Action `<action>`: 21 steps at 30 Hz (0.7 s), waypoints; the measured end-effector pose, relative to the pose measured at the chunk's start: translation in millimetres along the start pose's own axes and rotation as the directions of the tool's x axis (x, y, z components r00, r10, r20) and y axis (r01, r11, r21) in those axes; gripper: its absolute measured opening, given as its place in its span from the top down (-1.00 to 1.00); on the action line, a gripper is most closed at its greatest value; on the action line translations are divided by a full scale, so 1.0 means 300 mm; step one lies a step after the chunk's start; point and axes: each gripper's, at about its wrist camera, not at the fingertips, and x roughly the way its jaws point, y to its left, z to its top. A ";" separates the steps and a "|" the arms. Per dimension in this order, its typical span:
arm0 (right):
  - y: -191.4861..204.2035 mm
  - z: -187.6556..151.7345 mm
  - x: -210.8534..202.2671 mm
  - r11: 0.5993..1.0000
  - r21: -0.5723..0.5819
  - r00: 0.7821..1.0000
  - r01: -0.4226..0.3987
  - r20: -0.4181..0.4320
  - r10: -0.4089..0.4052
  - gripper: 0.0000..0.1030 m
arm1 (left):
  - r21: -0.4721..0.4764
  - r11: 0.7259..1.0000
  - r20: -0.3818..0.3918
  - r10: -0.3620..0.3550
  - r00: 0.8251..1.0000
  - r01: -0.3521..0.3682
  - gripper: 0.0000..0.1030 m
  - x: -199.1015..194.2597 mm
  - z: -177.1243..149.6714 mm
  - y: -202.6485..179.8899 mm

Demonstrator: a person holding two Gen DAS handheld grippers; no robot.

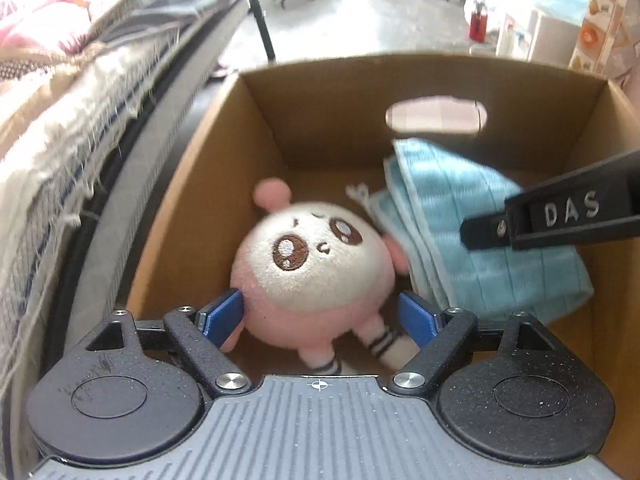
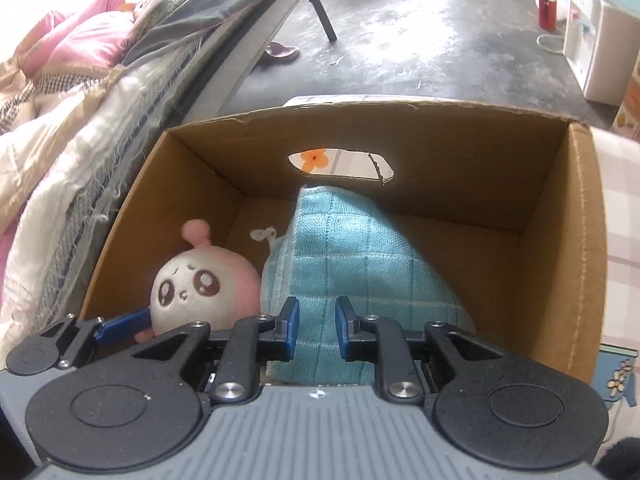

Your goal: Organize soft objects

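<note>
Plush toy (image 1: 308,276) between the open left gripper (image 1: 320,316) pads.

Plush toy (image 1: 308,268) and cloth (image 1: 460,232) side by side in box (image 1: 332,92)

An open cardboard box (image 2: 576,248) is seen beyond the right claw (image 2: 317,330), whose blue pads are set a little apart over a folded blue cloth (image 2: 352,256) leaning toward the far wall's handle hole (image 2: 340,166). Whether the cloth is touched cannot be told. Left of the claw, a pink plush toy (image 2: 200,284) lies beside the cloth, with the left claw's blue pad (image 2: 124,325) against it.
</note>
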 end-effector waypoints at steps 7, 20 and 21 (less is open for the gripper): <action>-0.020 0.019 0.045 0.996 0.087 0.999 -0.031 -0.039 0.035 0.59 | -0.017 1.000 0.094 -0.007 0.996 0.009 -0.65 0.006 0.005 0.019; 0.026 0.012 -0.030 0.999 0.050 0.999 0.022 0.028 -0.024 0.46 | -0.048 0.998 0.098 -0.039 0.994 0.044 -0.66 -0.013 0.009 0.034; 0.028 0.017 -0.048 0.999 0.035 0.999 0.033 0.034 -0.034 0.22 | -0.068 0.996 0.101 -0.051 0.994 0.058 -0.68 -0.021 0.011 0.044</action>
